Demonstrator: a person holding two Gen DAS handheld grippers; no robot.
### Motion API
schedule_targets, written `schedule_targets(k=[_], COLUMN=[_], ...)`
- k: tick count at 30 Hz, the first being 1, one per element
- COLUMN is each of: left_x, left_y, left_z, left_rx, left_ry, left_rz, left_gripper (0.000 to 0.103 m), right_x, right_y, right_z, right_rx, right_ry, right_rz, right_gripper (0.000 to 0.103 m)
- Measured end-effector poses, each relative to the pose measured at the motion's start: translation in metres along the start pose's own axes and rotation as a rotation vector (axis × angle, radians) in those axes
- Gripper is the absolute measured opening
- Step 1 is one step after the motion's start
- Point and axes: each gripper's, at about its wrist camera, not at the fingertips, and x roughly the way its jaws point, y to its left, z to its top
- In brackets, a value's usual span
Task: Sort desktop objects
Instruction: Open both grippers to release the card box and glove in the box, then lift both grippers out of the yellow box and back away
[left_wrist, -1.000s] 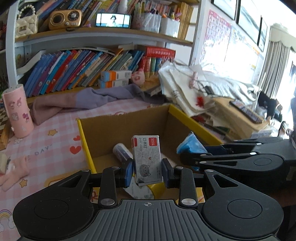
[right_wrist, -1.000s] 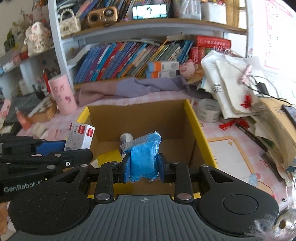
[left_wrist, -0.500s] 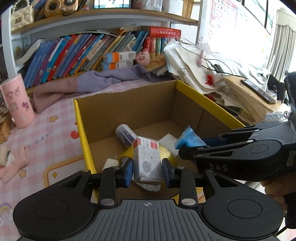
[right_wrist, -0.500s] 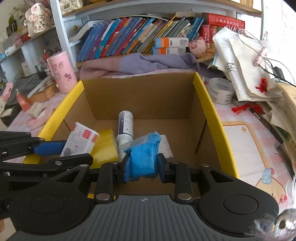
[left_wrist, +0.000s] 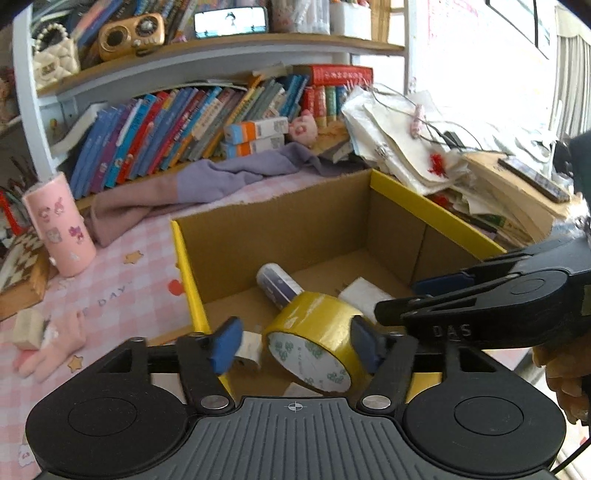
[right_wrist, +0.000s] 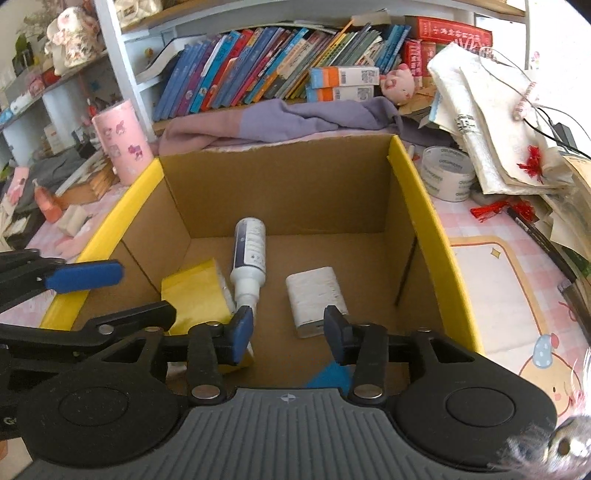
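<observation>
Release of two items into the cardboard box (right_wrist: 280, 184), which stands on the pink checked desk (left_wrist: 122, 273). The left gripper (left_wrist: 295, 345) has just been opening: its blue fingers (left_wrist: 223, 341) stand spread, nothing pinched, with the small white staple box (left_wrist: 248, 350) dropped just beside the left finger and the roll of yellow tape (left_wrist: 317, 343) lying below the gap. The right gripper (right_wrist: 288, 334) has likewise just been opening; its fingers (right_wrist: 240, 332) are apart and the blue packet (right_wrist: 327, 374) lies loose on the box floor beneath them. A spray bottle (right_wrist: 249, 254) and a white power bank (right_wrist: 317, 297) already lie inside. To finish well, spread both pairs fully, then lift straight up, clear of the yellow-edged walls, so no finger drags a released item or snags the other gripper close alongside.
</observation>
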Motion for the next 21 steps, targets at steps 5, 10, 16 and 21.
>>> schedule_targets(k=[5, 10, 16, 21], left_x=[-0.015, -0.030, -0.050, -0.062], left_y=[0.001, 0.002, 0.010, 0.012], left_z=[0.001, -0.003, -0.010, -0.019], left_rx=[-0.004, -0.030, -0.050, -0.009], left_ry=[-0.048, -0.098, -0.156, -0.164], left_rz=[0.014, 0.039, 0.025, 0.009], left_gripper=[0.084, 0.096, 0.103, 0.103], right_x=[-0.014, -0.032, -0.059, -0.071], right_y=[-0.004, 0.002, 0.012, 0.026], right_z=[0.000, -0.004, -0.012, -0.024], right_rx=[0.046, 0.048, 0.041, 0.061], right_ry=[-0.048, -0.103, -0.180, -0.215], right_rz=[0.004, -0.034, -0.078, -0.129], right_gripper=[0.052, 0.061, 0.076, 0.078])
